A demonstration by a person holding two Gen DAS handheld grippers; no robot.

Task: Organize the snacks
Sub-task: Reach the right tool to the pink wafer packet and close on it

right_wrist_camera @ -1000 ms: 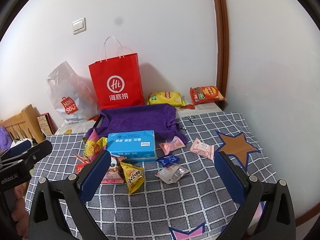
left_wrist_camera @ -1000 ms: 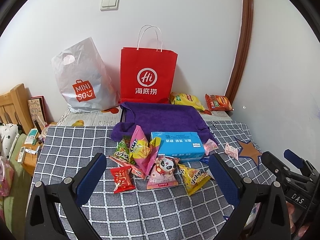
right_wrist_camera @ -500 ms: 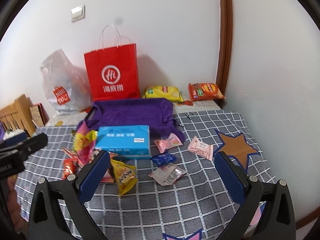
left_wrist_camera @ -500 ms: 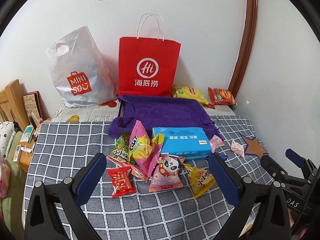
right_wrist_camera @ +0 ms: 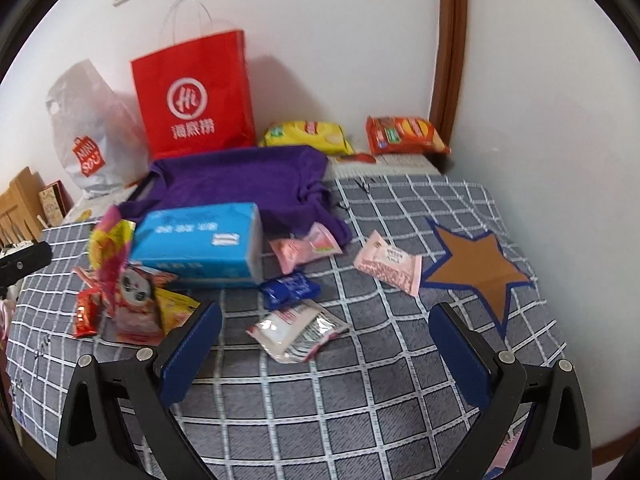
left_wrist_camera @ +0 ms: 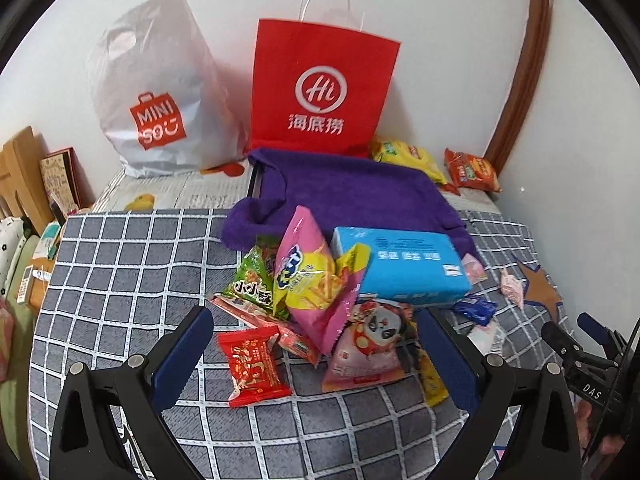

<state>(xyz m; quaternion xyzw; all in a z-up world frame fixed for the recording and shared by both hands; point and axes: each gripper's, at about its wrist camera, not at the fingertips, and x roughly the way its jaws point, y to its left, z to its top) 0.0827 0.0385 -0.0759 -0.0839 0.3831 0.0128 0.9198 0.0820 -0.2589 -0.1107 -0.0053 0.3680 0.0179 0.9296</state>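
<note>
Snack pile (left_wrist_camera: pixel 320 300) centre of checked cloth (left_wrist_camera: pixel 132 264), just left of blue tissue box (left_wrist_camera: pixel 404 264). Pink crinkly chip bag (left_wrist_camera: pixel 316 280) tallest, long axis near-far, leaning on box. Red packet (left_wrist_camera: pixel 252 366) flat, nearest. Left gripper (left_wrist_camera: pixel 316 364) jaws wide, empty. Right gripper (right_wrist_camera: pixel 326 344) jaws wide, empty; silver sachet (right_wrist_camera: pixel 296 330) between its fingers. Purple towel (left_wrist_camera: pixel 352 192) lies beyond.

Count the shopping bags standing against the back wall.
2: a white plastic bag on the left and a red paper bag beside it on the right, behind the purple cloth. Nothing suggests a hidden third.
</note>
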